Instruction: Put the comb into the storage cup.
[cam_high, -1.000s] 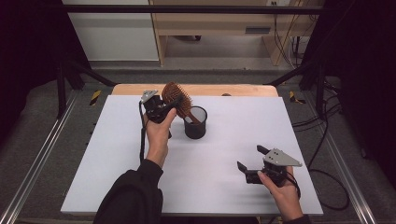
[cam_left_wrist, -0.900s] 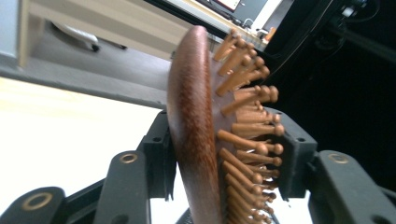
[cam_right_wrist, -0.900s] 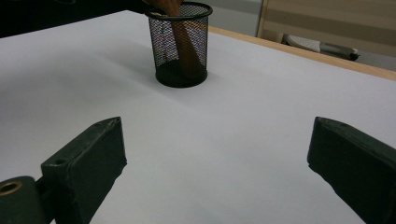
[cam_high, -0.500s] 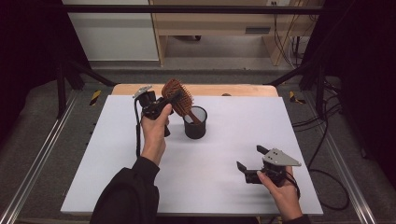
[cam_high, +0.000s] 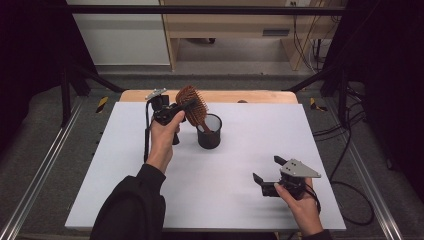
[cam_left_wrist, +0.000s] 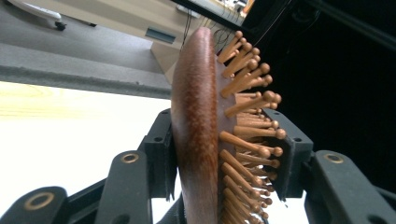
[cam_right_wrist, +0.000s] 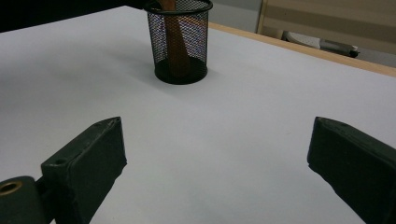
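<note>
The left tool (cam_high: 181, 107) is clamped on the head of a wooden hairbrush (cam_high: 194, 104); in the left gripper view one pad is pressed against the smooth back of the head and the other against the bristle side (cam_left_wrist: 247, 121). Its jaws have just been closing, with the brush head between them. The head is gripped rather than the handle, probably so that the handle is left free to hang down and be guided into a narrow opening.

The brush is held tilted, its head up at about 11 o'clock from the black mesh cup (cam_high: 209, 131), and its handle (cam_right_wrist: 173, 44) is already inside the cup, seen through the mesh in the right gripper view. Whether the handle tip rests on the cup's bottom cannot be told. The cup stands upright on the white table (cam_high: 125, 170), toward 12 o'clock of the sheet.

The right tool (cam_high: 267, 170) is held wide open with nothing between its jaws, low over the table at about 5 o'clock from the cup, well apart from it, seemingly parked out of the way.
</note>
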